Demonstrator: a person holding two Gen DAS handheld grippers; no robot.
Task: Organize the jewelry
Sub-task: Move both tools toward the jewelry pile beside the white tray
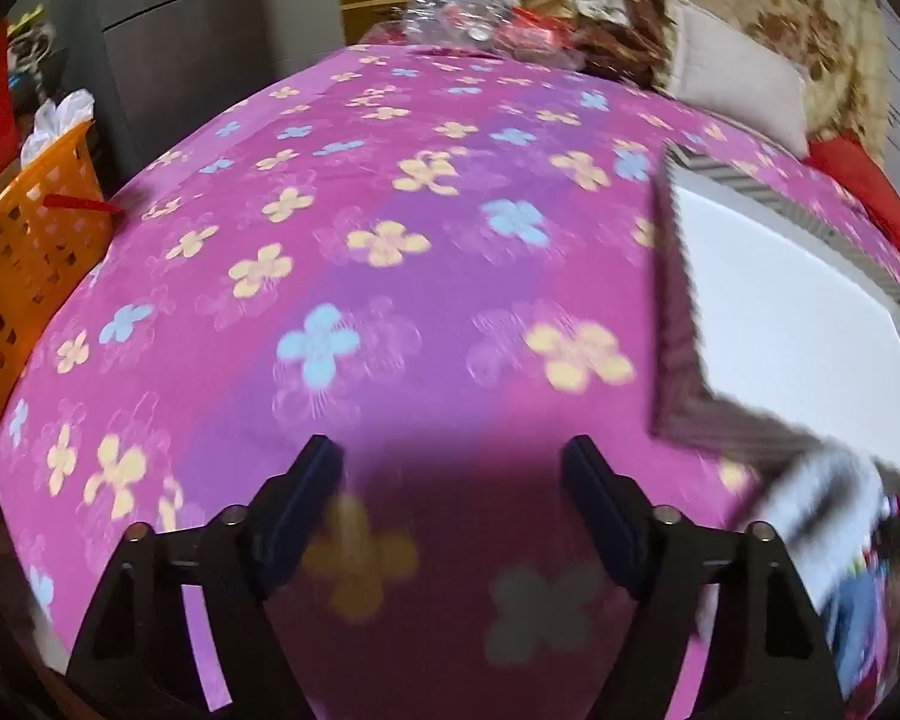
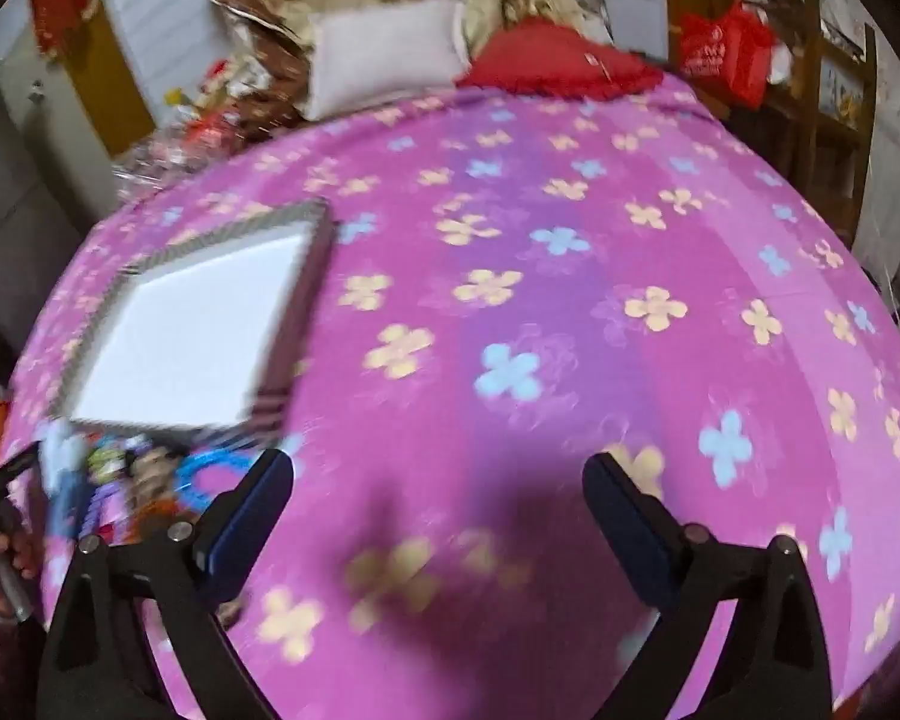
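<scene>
Task looks unstarted: left gripper (image 1: pixel 453 474) and right gripper (image 2: pixel 438 483) are both seen spread wide with nothing between the fingers, only the floral bedspread (image 2: pixel 510 300) below. The tray (image 2: pixel 192 330) sits ahead-left of the right gripper, its white bed bare. A colourful pile, probably the jewelry (image 2: pixel 144 474) though blurred, lies just left of the right gripper's left finger. All sorting is left to be done

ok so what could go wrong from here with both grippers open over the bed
1. The small colourful jewelry pieces lie heaped by the mattress edge, so a nudge could knock some off.
2. The white-lined tray with striped rim sits on the soft pink flowered bedspread and may tilt when pressed.
</scene>
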